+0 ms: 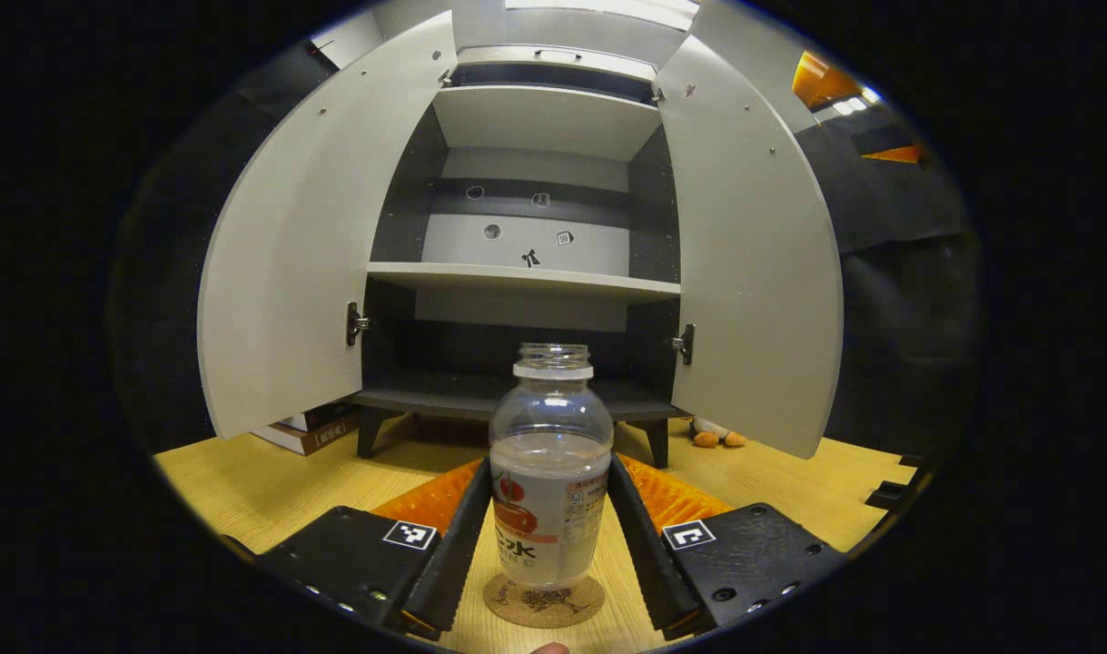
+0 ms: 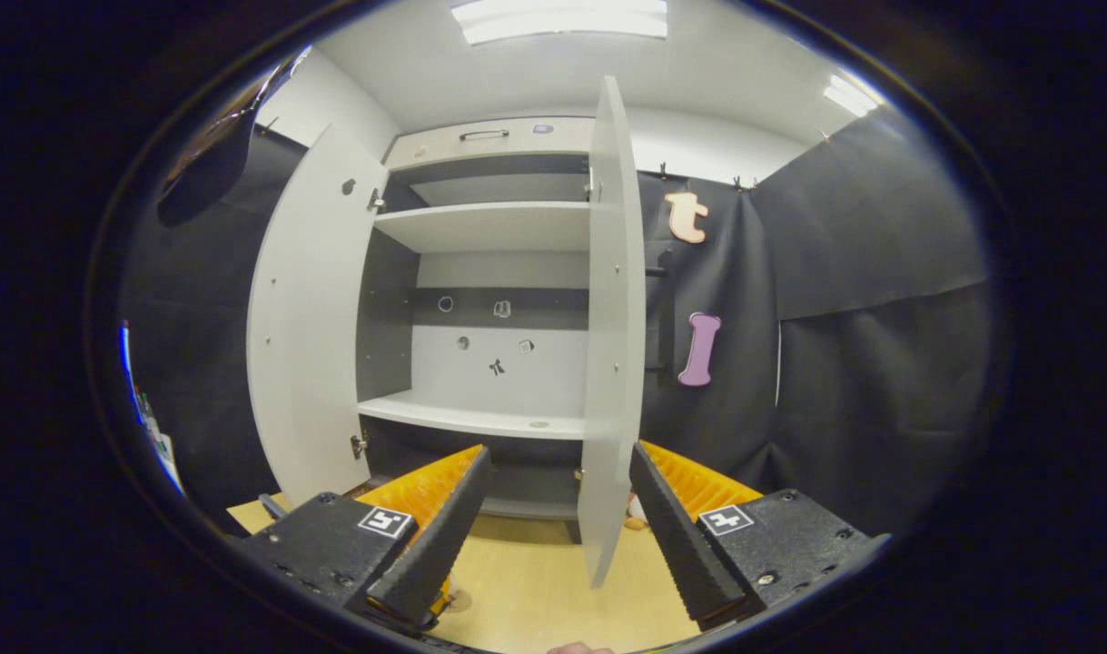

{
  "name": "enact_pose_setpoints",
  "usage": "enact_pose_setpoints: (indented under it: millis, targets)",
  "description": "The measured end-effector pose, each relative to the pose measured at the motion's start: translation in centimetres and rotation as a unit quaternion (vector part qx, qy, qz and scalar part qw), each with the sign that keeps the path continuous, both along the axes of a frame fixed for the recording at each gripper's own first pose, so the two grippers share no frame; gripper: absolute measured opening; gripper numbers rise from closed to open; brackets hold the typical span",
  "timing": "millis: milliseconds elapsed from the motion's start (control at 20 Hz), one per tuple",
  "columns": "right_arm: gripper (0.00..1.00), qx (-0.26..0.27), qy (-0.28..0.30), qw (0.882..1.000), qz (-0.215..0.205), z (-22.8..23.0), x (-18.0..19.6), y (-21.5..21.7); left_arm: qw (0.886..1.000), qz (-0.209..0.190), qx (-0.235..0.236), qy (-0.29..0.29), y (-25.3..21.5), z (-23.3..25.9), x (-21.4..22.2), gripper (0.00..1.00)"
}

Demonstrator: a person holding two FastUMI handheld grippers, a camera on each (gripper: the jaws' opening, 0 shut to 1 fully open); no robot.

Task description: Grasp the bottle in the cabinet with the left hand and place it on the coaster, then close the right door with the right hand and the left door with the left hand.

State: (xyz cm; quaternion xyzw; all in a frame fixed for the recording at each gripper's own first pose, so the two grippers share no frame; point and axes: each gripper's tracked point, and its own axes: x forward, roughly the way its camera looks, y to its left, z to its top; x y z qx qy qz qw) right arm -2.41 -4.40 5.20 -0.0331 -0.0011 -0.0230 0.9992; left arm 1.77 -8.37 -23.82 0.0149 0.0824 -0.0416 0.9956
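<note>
A clear bottle (image 1: pixel 550 472) stands upright on a round cork coaster (image 1: pixel 544 601) at the lower centre of the left gripper view, its cap off and its neck open. The bottle's label shows a red fruit picture and dark characters too distorted to read; the coaster carries a small dark tree-like print. The left gripper (image 1: pixel 550 545) frames the bottle, its jaws spread wide on either side, the inner edges close to the bottle's sides without visibly pressing on it. Square black-and-white marker tags sit on both finger bases.

Behind, in the upper half of the frame, the grey cabinet (image 1: pixel 526 282) stands with its left door (image 1: pixel 317 245) and right door (image 1: pixel 753 272) both swung wide. Books (image 1: pixel 312 429) lie under the left door at lower left, and a small plush toy (image 1: pixel 716 436) sits on the wooden bench (image 1: pixel 244 481) beyond the right door's lower edge.

In the right gripper view, the right gripper (image 2: pixel 553 536) has its jaws wide apart and holds nothing; the right door (image 2: pixel 612 345), seen edge-on, hangs at centre frame above the gap between them.
</note>
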Motion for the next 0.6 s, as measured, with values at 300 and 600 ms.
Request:
enact_pose_setpoints:
  millis: [300, 600]
  targets:
    - [1.00, 0.001, 0.009, 1.000, 0.001, 0.0, -0.1, 0.0, 1.000, -0.005, 0.001, -0.003, -1.0, -1.8, -1.6, 0.75]
    - [1.00, 0.000, 0.007, 1.000, 0.007, 0.1, 0.2, -0.3, 1.000, 0.005, 0.015, -0.008, -0.8, -2.2, -2.1, 0.78]
